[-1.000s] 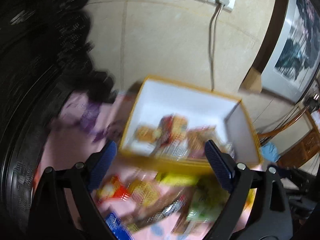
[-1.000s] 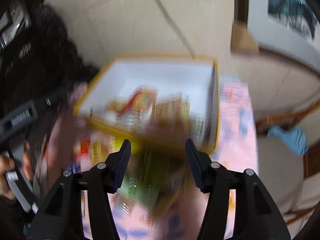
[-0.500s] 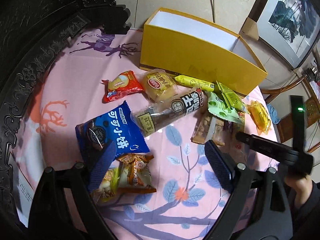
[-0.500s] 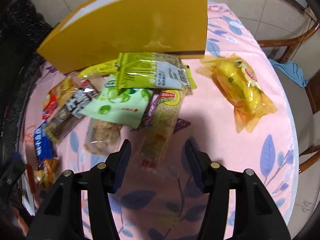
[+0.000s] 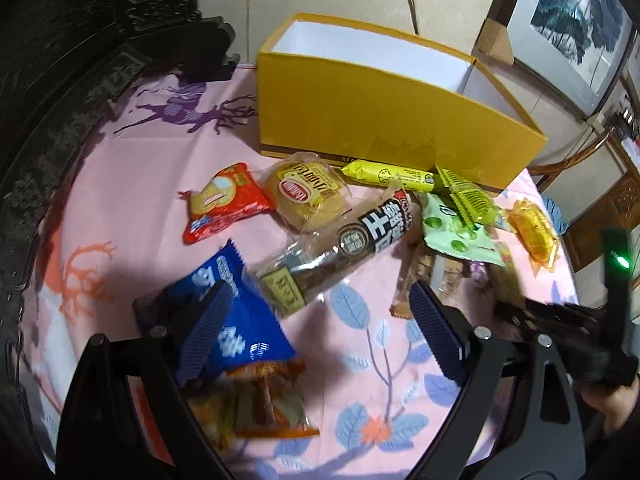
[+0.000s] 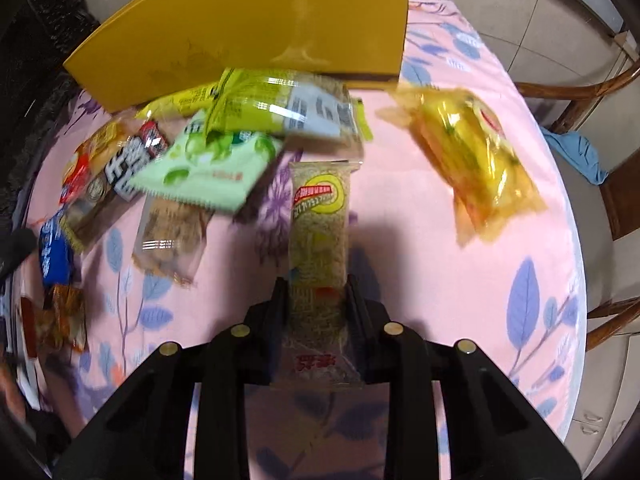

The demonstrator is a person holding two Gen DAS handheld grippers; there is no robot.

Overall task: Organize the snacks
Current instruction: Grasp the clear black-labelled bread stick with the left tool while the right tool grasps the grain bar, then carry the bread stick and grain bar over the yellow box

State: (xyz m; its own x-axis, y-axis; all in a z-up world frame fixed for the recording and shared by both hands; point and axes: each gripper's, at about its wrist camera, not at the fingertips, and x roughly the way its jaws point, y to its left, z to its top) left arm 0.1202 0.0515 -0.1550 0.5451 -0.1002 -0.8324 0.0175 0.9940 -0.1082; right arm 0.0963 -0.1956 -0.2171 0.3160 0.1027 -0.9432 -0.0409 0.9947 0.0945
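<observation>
One bar (image 6: pixel 318 232) (clamped) lengthwise toward box (image 6: pixel 256 28)

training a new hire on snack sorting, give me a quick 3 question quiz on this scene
1. True or false: the yellow box lies tipped on its side.
2. Which snack sits between the right gripper fingers? A) blue packet B) long clear bar pack with a yellow circle label C) red cracker packet
3. Fill in: the left gripper hovers with its jaws ____.

Key
1. False; it stands upright, open at the top.
2. B; the jaws are closing on the bar pack, pads against its sides. The blue packet and the red cracker packet lie on the pink cloth.
3. Open; nothing gripped.
</observation>
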